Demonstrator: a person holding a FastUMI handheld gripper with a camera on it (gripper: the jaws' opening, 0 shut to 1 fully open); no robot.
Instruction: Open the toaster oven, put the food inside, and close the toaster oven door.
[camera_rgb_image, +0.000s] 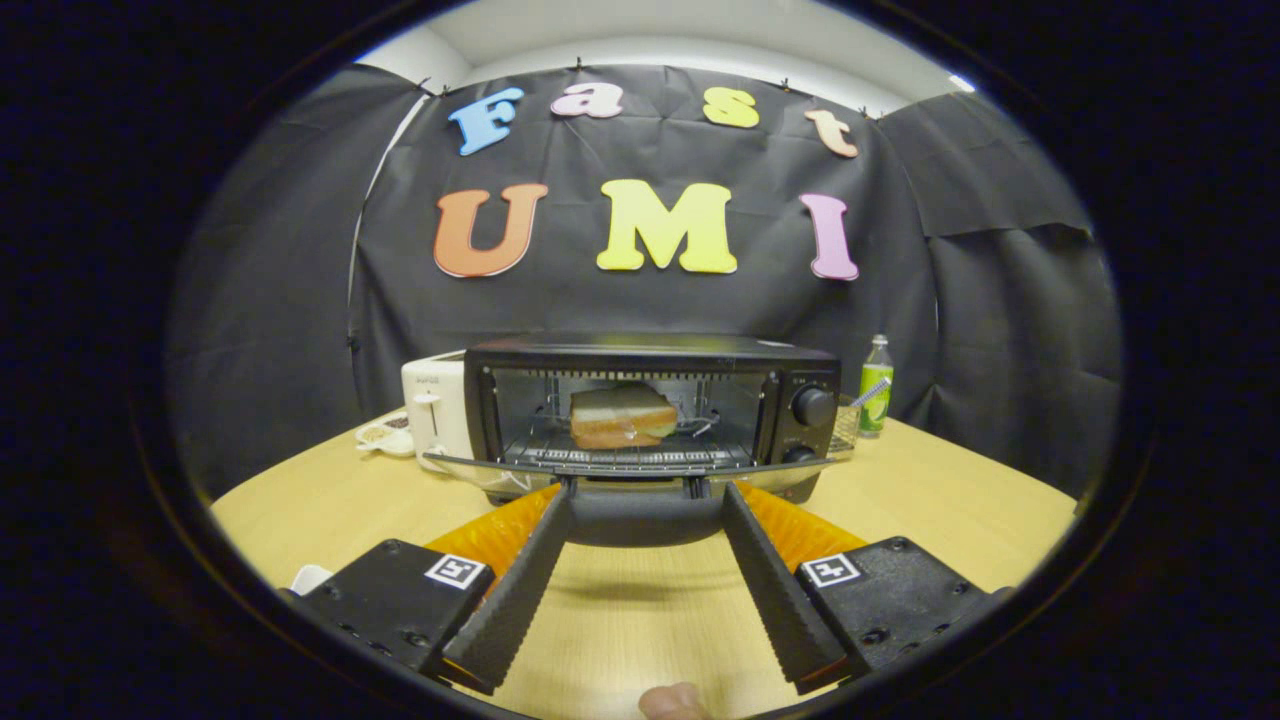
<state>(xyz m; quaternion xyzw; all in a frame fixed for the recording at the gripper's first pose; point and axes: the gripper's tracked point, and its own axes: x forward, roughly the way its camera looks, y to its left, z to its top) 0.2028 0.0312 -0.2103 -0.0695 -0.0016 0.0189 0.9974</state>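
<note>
A black toaster oven (655, 415) stands on the wooden table with its glass door (620, 467) folded down flat toward me. Inside, on the wire rack, lies a wrapped sandwich (622, 416) of bread slices. My gripper (645, 490) is open, its two black ribbed fingers (520, 580) spread wide. The fingertips reach up to the door's front edge, on either side of its handle (640, 488). Nothing is held between them.
A white pop-up toaster (435, 410) stands left of the oven, with a small dish (385, 435) beside it. A green bottle (876, 385) stands to the right, behind a wire basket (845, 425). The tabletop (950, 500) stretches open on both sides. A fingertip shows below the gripper.
</note>
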